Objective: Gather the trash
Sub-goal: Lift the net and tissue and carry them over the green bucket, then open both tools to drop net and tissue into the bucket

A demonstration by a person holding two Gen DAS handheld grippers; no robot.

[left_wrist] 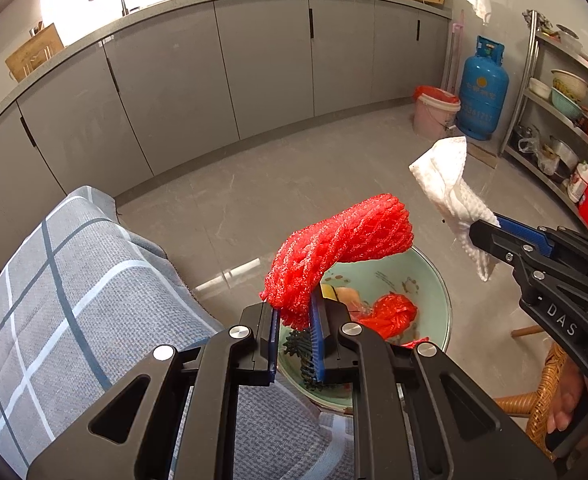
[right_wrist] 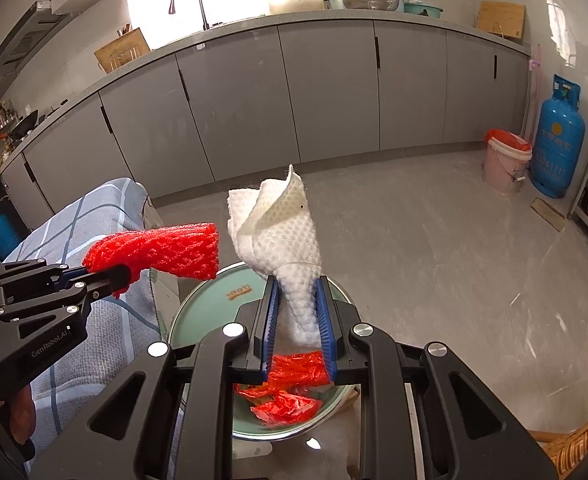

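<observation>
My left gripper (left_wrist: 294, 316) is shut on a red foam net sleeve (left_wrist: 342, 244), which sticks up and to the right over a pale green basin (left_wrist: 434, 280). In the right wrist view that same left gripper (right_wrist: 119, 276) holds the red sleeve (right_wrist: 161, 250) at the left. The right gripper (right_wrist: 298, 308) is shut on a crumpled white foam sheet (right_wrist: 277, 224) standing above the basin (right_wrist: 209, 296). From the left wrist view the right gripper (left_wrist: 484, 232) shows at the right with the white sheet (left_wrist: 450, 184). Red plastic bags (right_wrist: 289, 404) and other scraps lie in the basin.
A grey plaid cloth (left_wrist: 65, 288) covers a seat to the left of the basin. Grey kitchen cabinets (left_wrist: 253, 68) run along the back. A pink bucket with a red liner (left_wrist: 434, 110), a blue gas cylinder (left_wrist: 482, 92) and a steel shelf rack (left_wrist: 566, 120) stand at the right. A wicker chair (left_wrist: 542, 400) is at lower right.
</observation>
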